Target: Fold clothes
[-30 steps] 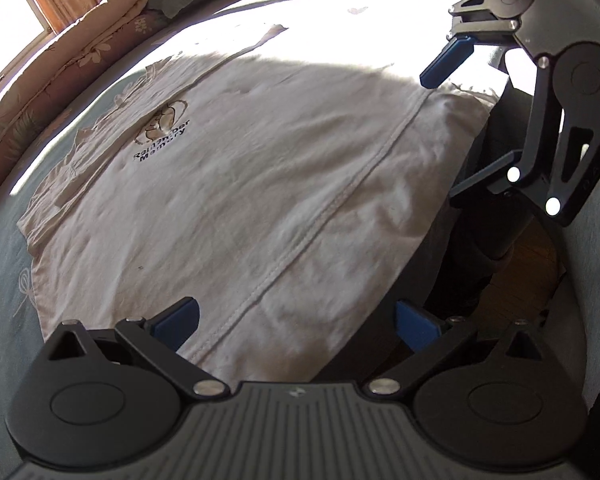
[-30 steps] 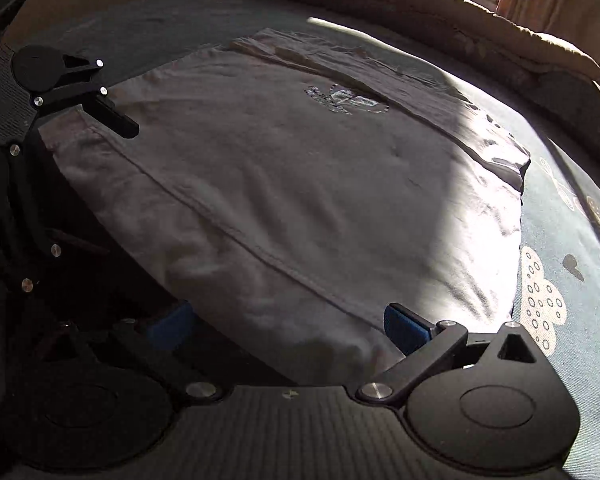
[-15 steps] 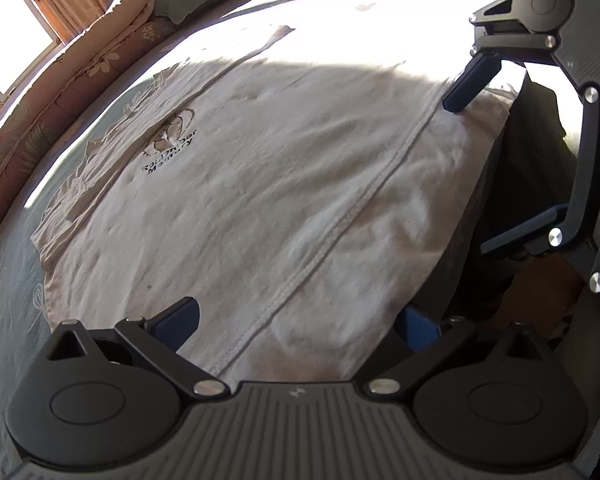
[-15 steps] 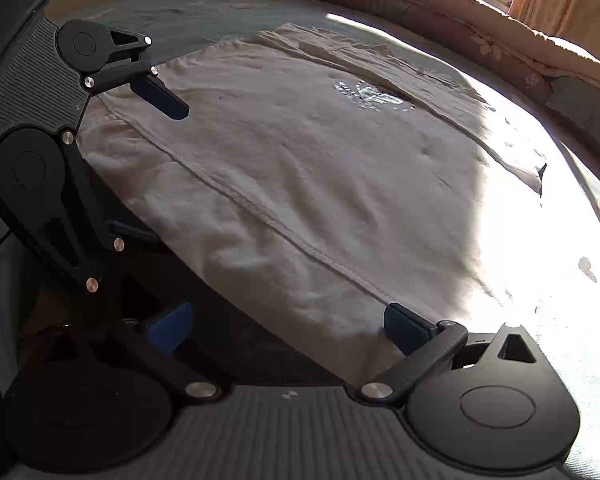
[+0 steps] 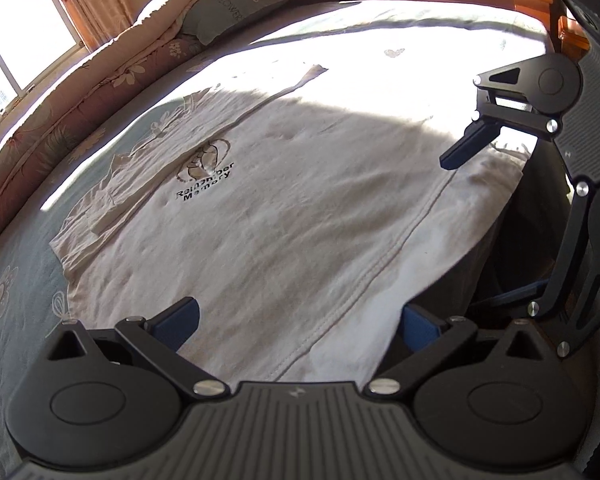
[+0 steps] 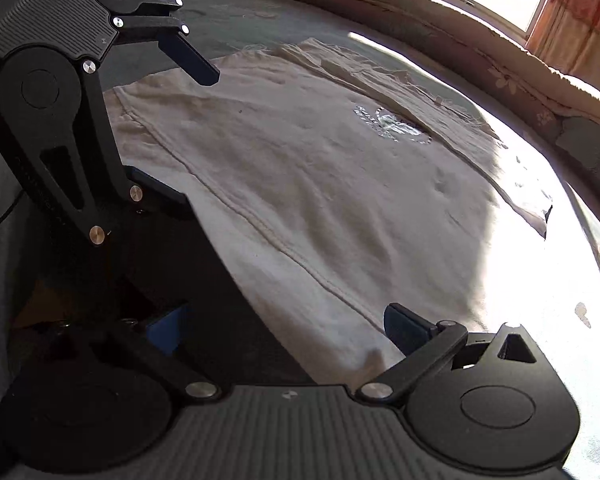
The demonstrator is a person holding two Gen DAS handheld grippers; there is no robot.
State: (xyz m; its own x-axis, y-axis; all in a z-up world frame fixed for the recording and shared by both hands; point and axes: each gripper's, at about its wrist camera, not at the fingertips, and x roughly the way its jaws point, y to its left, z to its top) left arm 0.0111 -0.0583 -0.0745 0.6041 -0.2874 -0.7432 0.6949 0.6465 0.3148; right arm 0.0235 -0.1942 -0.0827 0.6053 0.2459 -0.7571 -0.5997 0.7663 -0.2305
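In the left wrist view, your left gripper sits at 6 o'clock with its jaws spread wide, straddling the hem edge of the white T-shirt but not pinching it. The shirt lies flat on the bed sheet, printed logo toward 10 o'clock, its hem hanging a little over the bed edge toward 4 o'clock. Your right gripper shows at 3 o'clock, also spread, one pad above the far hem corner. The risk here: if you close now, you may catch only the top layer of fabric, or the sheet along with it, and the fold will drag crooked.

In the right wrist view, your right gripper is at 6 o'clock, jaws apart, the hem corner lying between them and the right pad close to the cloth. The left gripper stands at 10 o'clock, open over the other corner. The overhanging hem looks loose, so it could slip off the pads if you close too shallow. Glare floods the sheet at 3 o'clock and the sleeve there is rumpled; lifting unevenly would likely bunch it further.
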